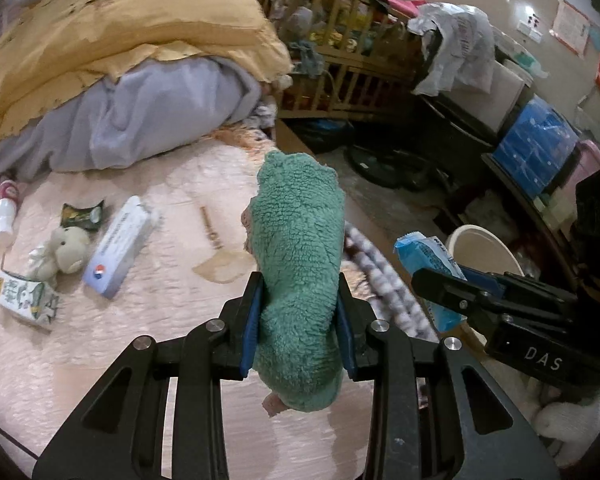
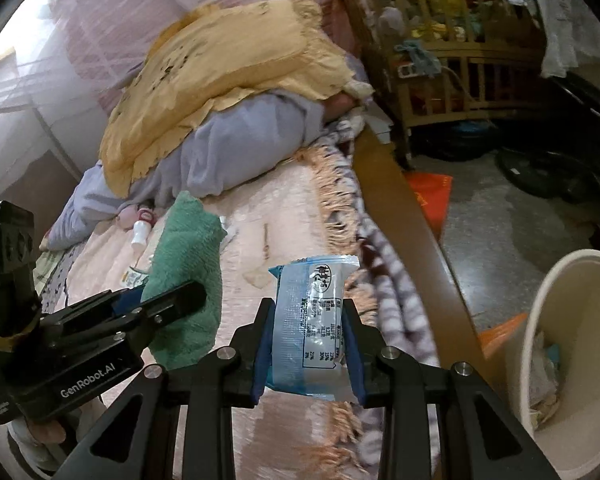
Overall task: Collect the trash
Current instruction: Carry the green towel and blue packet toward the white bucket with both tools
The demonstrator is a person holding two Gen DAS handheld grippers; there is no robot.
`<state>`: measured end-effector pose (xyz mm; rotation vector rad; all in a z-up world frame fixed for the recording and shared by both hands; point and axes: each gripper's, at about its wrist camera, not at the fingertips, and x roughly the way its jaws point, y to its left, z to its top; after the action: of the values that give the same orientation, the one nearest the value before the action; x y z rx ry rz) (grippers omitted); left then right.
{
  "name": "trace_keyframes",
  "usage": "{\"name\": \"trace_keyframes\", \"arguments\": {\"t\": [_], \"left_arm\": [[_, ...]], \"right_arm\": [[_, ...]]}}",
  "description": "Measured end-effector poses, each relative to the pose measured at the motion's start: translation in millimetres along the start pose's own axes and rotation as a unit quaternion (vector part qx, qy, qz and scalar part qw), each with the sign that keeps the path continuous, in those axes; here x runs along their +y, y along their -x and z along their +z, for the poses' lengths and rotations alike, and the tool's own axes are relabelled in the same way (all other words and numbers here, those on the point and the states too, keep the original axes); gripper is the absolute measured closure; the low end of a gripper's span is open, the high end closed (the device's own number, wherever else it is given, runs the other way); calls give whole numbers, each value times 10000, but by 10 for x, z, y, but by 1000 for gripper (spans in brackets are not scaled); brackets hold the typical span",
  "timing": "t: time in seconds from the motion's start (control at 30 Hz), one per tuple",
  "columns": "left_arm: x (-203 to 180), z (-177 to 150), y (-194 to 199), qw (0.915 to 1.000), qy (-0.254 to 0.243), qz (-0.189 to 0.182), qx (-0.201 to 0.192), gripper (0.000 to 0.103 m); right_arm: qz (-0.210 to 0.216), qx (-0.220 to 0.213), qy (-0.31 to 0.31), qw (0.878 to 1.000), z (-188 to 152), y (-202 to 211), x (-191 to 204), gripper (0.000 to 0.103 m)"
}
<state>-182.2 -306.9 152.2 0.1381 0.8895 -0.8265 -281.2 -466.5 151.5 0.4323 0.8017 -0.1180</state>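
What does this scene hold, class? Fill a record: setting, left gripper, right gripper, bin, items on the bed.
setting: bed beside a cluttered floor
left gripper: shut on green fleece cloth
right gripper: shut on blue wrapper
bin: cream, on the floor, some trash inside
items on the bed: carton, white box, soft toy, small bottle
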Motion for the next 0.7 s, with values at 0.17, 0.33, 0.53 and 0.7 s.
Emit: {"name": "trace_keyframes", "arguments": {"t": [0.17,0.33,0.53,0.7], "left_arm": [[-201,25,-70,9998,-149,-106,24,72],[-407,38,-148,9993,-281,-241,80,72],[-637,36,-236,9982,-409,-402,146,72],[-842,48,-304,9970,-521,-532,205,72]], "right_arm": [[-106,-87,-136,9998,-45,144,-194,72],[-222,-163,-276,9992,-96,285,-405,72],[-331,-214,-484,9981,-157,418,-665,72],[-443,-245,-602,9969,-196,523,-847,72]]}}
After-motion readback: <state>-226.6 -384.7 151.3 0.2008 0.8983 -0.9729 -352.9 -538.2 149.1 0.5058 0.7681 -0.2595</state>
